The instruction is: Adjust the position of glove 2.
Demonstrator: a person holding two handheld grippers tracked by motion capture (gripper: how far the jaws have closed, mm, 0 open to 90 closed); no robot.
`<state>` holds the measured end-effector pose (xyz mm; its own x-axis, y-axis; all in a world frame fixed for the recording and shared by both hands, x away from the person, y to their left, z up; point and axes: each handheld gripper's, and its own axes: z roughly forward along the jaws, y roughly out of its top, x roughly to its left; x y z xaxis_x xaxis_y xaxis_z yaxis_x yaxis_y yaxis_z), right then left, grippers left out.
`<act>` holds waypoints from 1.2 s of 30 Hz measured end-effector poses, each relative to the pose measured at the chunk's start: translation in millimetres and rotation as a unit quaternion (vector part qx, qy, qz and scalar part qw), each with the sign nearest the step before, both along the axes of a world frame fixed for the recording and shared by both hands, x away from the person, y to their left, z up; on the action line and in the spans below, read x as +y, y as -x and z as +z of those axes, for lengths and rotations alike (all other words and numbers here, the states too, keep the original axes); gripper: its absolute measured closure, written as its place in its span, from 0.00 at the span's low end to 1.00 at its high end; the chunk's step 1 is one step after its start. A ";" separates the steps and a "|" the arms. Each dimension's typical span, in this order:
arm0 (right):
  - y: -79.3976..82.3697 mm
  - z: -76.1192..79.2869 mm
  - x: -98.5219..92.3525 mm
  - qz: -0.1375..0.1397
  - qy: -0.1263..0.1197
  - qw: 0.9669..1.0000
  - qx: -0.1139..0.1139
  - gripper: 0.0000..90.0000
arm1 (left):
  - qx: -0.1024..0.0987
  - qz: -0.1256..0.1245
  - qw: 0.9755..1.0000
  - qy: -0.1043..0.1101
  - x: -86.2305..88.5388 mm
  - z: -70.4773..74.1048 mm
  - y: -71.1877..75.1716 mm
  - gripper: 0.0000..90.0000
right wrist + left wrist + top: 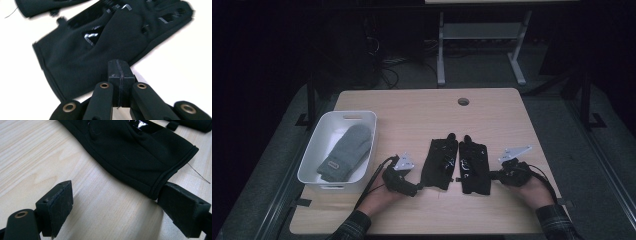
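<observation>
While the left gripper (112, 202) gapes at one black glove's (140, 152) cuff, the right gripper (119, 72) is pressed together — the other glove (100, 50) blurred.

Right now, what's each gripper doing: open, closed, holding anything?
Left gripper: open, one jaw at the cuff of the left black glove, not clamped on it.
Right gripper: closed, nothing between the pads, beside the right black glove.

No lettering could be read anywhere — the small patch on the grey knitted mitten (343, 152) stayed too tiny to make out.
</observation>
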<state>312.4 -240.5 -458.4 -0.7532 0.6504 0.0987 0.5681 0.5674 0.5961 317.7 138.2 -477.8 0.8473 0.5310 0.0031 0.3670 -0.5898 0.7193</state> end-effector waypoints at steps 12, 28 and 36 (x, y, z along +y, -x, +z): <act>2.4 4.5 14.1 0.026 -0.011 0.999 -0.017 1.00 | 0.017 0.006 1.000 -0.020 -2.4 5.9 -1.2 0.15; -5.7 9.9 11.9 -0.004 -0.048 0.998 -0.049 0.96 | 0.023 0.043 0.999 0.017 -17.6 29.1 -30.4 0.52; -15.1 7.7 15.7 -0.015 -0.042 0.998 -0.055 1.00 | 0.036 0.055 0.998 0.010 -31.2 16.3 -52.4 0.58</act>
<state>327.5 -224.8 -450.7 -0.7426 0.6658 0.0725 0.5133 0.4962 0.7002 370.1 106.9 -461.5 0.7815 0.6202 -0.0674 0.4800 -0.5288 0.7000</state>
